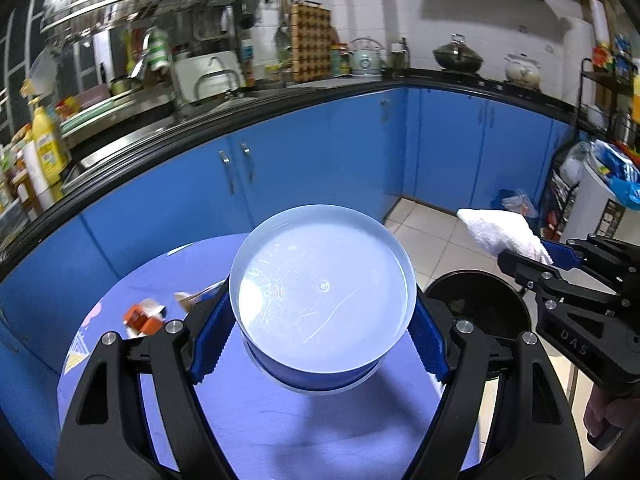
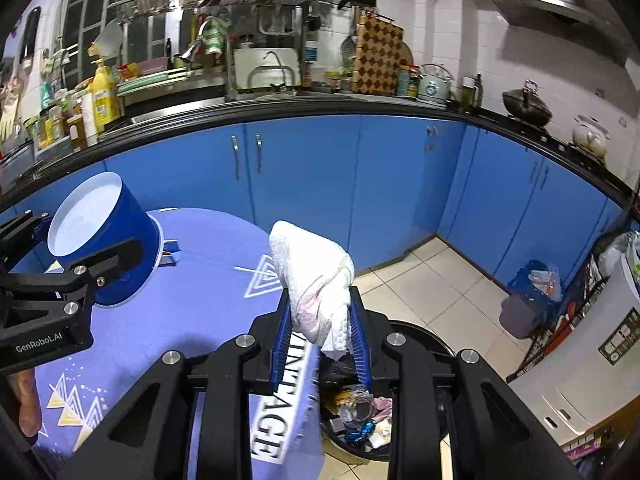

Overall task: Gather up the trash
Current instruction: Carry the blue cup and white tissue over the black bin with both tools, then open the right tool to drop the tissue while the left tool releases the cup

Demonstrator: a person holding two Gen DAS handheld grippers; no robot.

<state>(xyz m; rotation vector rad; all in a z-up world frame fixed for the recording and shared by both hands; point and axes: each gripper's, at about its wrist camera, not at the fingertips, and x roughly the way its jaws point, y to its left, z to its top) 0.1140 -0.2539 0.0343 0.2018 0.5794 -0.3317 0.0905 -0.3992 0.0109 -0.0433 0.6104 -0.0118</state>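
My left gripper (image 1: pixel 322 308) is shut on a blue paper bowl (image 1: pixel 320 280) with a white inside, its blue pads pressing both sides. It hangs tilted over the purple-clothed round table (image 1: pixel 280 420). My right gripper (image 2: pixel 320 300) is shut on a crumpled white paper towel (image 2: pixel 312 264), which sticks up out of the jaws. Below it stands a black round trash bin (image 2: pixel 420 334) with several wrappers inside. The left wrist view shows this bin (image 1: pixel 480 304) beside the table, and the right gripper (image 1: pixel 532 258) with the towel (image 1: pixel 500 232) above it. An orange wrapper (image 1: pixel 144 316) lies on the table.
Blue cabinets (image 2: pixel 360 184) under a black counter run behind the table and round the corner. A small bin with a blue bag (image 2: pixel 532 300) stands on the tiled floor by a rack. A white appliance (image 2: pixel 580 360) is at the right. A person's hand (image 1: pixel 600 412) holds the right gripper.
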